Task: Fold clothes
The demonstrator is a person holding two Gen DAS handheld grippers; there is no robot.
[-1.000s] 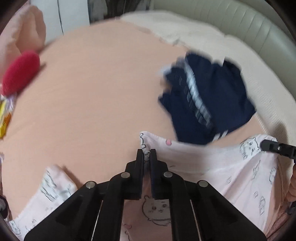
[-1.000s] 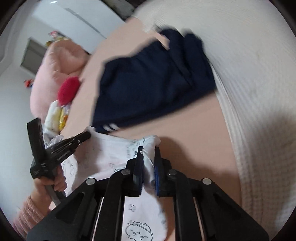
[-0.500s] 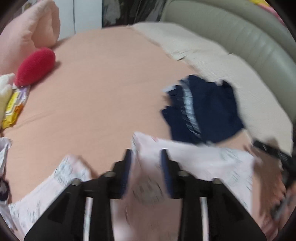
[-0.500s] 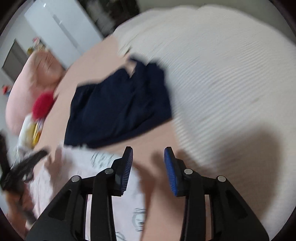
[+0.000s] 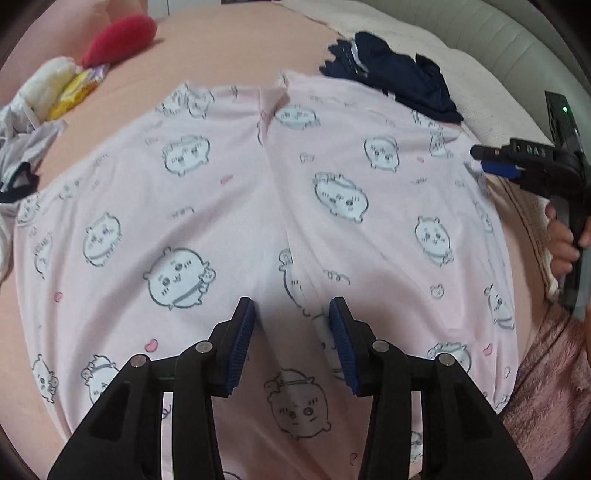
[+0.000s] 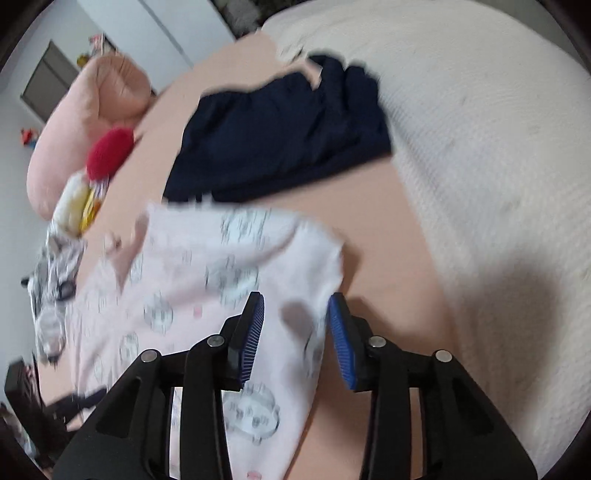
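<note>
Pale pink pyjama pants [image 5: 229, 206] printed with cartoon animals lie spread flat on the peach bed sheet [image 5: 221, 48]. My left gripper [image 5: 291, 328] is open and empty, hovering above the middle of the pants. My right gripper [image 6: 295, 321] is open and empty over the pants' right corner [image 6: 295, 258]; it also shows in the left wrist view [image 5: 517, 162] at the right edge of the pants. A crumpled navy garment [image 5: 391, 77] lies just beyond the pants and shows in the right wrist view [image 6: 280, 140].
A red plush [image 5: 118, 33], a yellow packet [image 5: 77, 92] and a white-grey garment [image 5: 26, 151] lie at the far left. A pink pillow [image 6: 88, 110] lies behind them. A cream knitted blanket [image 6: 480, 147] covers the right side. A padded headboard [image 5: 509, 44] is at the far right.
Both grippers were shut on the pants' far edge a second ago. They have opened, let go and pulled back. The pants now lie spread flat.
</note>
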